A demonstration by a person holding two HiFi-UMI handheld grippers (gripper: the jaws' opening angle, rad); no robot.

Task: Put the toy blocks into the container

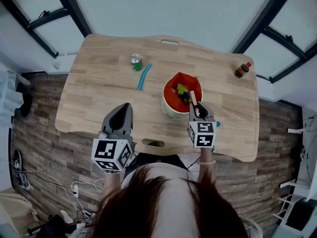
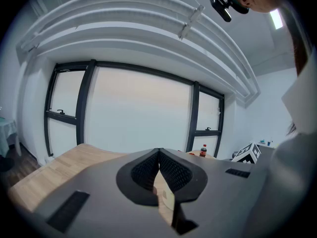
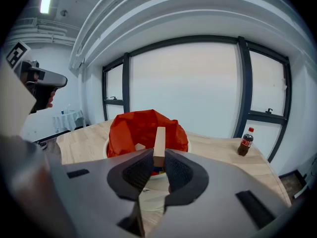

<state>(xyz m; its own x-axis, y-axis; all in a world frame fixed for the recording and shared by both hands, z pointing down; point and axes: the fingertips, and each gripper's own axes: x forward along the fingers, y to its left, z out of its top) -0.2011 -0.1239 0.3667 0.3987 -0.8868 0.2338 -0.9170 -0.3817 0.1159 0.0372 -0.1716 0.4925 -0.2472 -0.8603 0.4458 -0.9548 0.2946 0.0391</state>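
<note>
Right gripper [image 1: 194,103] clamps wooden block [image 3: 159,144] at container [image 1: 168,109] rim; can [image 1: 136,62], bottle [image 1: 242,70] beyond.

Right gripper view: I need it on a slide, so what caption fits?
Right gripper grips a wooden block just before the red-lined container.

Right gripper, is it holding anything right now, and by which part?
Yes: the right gripper pinches a pale wooden block by its lower end; the rest stands upright above the jaws.

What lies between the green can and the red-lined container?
A thin blue stick lies there, close to the can and apart from the container; the head view shows it.
</note>
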